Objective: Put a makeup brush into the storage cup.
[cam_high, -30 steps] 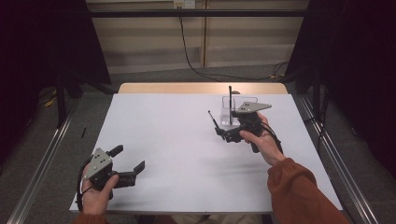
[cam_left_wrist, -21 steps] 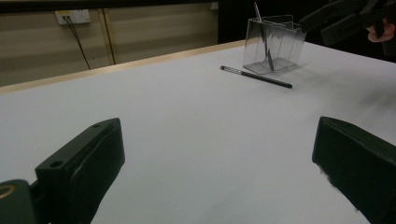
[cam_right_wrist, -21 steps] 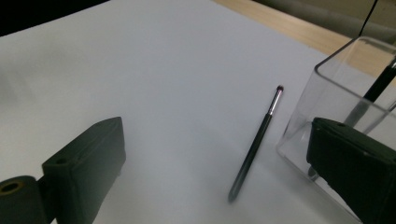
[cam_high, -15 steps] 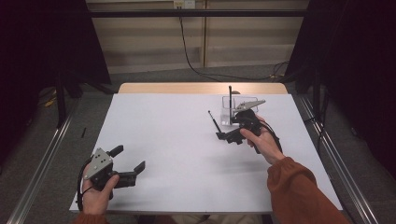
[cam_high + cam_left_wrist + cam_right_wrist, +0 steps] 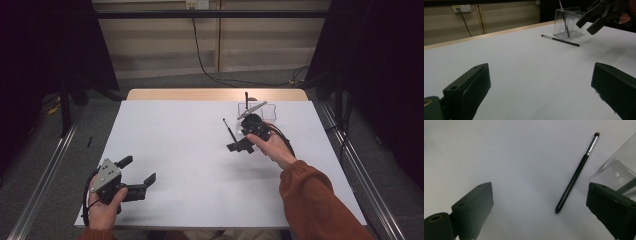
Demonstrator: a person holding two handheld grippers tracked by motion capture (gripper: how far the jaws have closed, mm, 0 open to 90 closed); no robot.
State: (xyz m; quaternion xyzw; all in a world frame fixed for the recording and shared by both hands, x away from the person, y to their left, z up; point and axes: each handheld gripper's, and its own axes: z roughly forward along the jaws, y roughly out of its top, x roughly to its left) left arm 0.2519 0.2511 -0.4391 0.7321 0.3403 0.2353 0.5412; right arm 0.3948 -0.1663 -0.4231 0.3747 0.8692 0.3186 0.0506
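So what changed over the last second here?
The right gripper tipped downward beside the clear holder, its open jaws now aimed at the table near the loose makeup brush; nothing was grasped. The left gripper, brush and holder stayed where they were.

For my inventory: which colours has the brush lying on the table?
Black handle, silver ferrule, dark tip: brush, clearest in the right gripper view.
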